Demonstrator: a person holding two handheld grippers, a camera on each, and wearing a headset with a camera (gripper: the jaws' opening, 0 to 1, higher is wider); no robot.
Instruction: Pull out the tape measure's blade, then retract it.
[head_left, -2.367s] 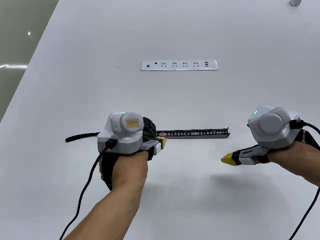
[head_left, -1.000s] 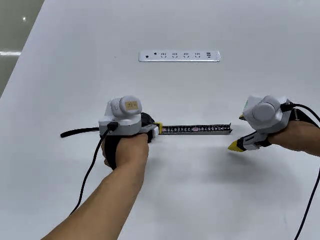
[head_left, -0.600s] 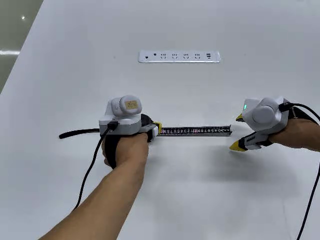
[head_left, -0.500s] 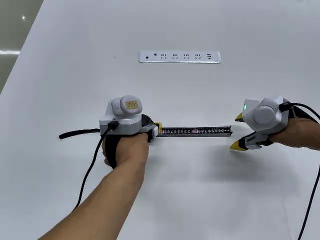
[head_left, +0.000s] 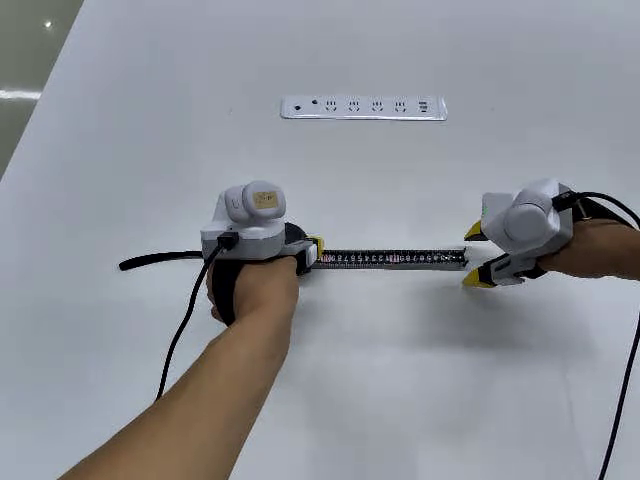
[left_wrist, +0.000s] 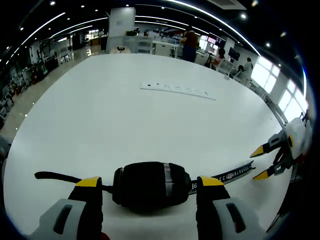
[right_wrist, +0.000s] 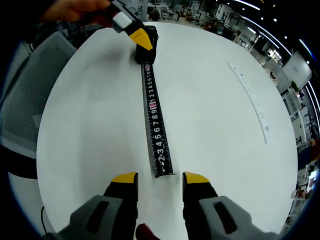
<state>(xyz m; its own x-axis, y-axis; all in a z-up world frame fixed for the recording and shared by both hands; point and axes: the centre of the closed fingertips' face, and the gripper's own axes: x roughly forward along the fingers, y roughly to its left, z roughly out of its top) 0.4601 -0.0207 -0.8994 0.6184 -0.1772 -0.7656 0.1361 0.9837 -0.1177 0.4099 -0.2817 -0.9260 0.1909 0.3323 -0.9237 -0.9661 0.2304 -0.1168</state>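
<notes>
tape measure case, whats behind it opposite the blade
A black strap lies on the table, trailing away from the case. The left gripper, around the case, covers part of it.

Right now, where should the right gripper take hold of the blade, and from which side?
Grip the end hook at the blade's free end, coming along its length from opposite the case. The blade lies flat, its hook facing the right gripper's open jaws.

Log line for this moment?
blade out, flat on table | left gripper around tape measure case | right gripper open, astride its tip
</notes>
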